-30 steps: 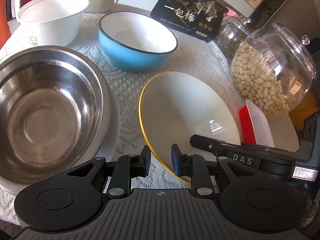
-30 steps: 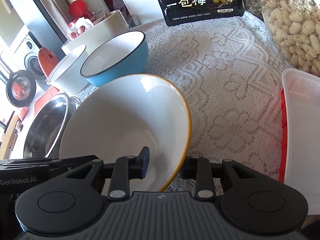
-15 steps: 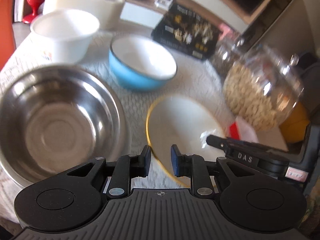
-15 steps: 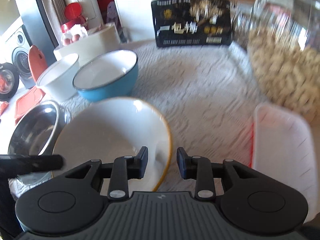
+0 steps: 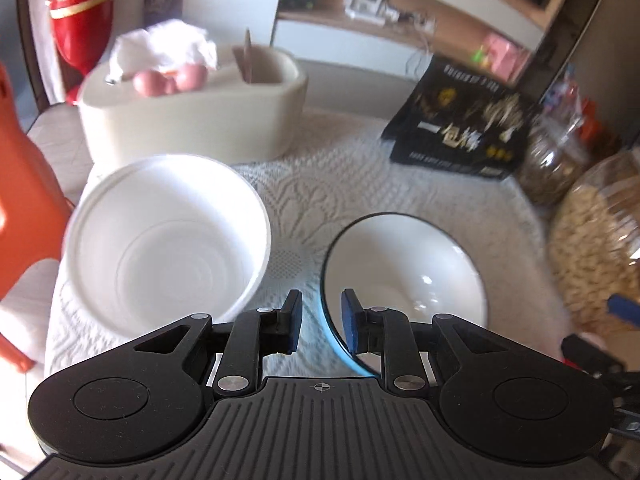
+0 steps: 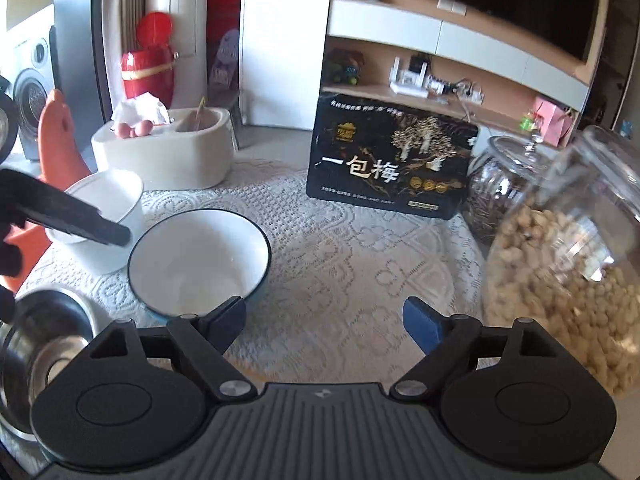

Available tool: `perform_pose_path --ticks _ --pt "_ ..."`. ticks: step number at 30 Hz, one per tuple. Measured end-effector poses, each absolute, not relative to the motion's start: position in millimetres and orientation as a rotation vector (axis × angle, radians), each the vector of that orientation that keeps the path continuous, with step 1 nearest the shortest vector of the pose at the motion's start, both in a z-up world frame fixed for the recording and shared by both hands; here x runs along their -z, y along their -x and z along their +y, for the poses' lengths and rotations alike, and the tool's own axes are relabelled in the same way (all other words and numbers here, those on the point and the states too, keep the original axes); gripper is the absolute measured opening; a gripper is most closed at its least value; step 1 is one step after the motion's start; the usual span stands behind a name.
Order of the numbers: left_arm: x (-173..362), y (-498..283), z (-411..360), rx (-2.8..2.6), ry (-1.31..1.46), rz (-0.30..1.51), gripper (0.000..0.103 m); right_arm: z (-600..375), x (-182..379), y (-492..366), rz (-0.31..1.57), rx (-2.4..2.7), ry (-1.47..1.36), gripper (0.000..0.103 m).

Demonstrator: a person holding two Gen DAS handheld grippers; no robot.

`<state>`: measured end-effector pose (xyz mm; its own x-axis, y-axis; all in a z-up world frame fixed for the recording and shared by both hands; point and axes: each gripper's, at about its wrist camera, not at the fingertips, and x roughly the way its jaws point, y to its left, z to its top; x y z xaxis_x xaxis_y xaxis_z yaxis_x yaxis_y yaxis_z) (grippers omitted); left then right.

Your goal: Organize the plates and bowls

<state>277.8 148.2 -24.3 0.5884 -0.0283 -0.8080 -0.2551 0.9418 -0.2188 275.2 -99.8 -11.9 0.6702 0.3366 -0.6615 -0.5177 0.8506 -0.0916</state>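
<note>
Here, left gripper [image 5: 320,326] straddling blue bowl [image 5: 404,280] rim (unclamped)

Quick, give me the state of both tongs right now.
Left tongs: open a narrow gap around the near rim of the blue bowl, not visibly clamped.
Right tongs: wide open, holding nothing, over the lace tablecloth.

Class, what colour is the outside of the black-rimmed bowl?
Light blue outside, white inside; the blue bowl shows best in the left wrist view.

A blue bowl [image 5: 404,276], white inside, sits upright beside a white plastic bowl [image 5: 166,240] on the lace cloth.
</note>
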Motion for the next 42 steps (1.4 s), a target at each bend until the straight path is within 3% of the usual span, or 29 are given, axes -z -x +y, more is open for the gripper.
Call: perform_pose_path --ticks 5,11,14,18,20,36,42 --pt "46.2 -291.0 151.4 -0.123 0.350 0.928 0.024 -62.0 31.4 -323.1 0.867 -0.575 0.243 0.083" --pt "57.3 -298.4 145.2 -0.067 0.331 0.956 0.025 -31.5 81.7 -384.5 1.125 -0.575 0.056 0.063" --pt "60.5 -302.5 146.0 -0.059 0.335 0.961 0.025 -26.8 105.7 -395.4 1.235 -0.590 -0.020 0.047" --pt "61.9 -306.2 144.3 -0.070 0.341 0.964 0.027 -26.1 104.8 -390.7 1.231 -0.625 -0.021 0.030" --pt "60.7 -306.0 140.5 -0.067 0.343 0.961 0.034 -27.6 101.4 -387.9 1.220 -0.627 -0.008 0.030" --pt "70.8 -344.7 100.6 0.023 0.294 1.005 0.041 -72.2 104.3 -396.6 1.210 -0.583 -0.051 0.030" --pt "81.9 -348.3 102.1 0.057 0.279 1.023 0.036 -69.2 108.5 -401.0 1.202 -0.563 -0.079 0.030"
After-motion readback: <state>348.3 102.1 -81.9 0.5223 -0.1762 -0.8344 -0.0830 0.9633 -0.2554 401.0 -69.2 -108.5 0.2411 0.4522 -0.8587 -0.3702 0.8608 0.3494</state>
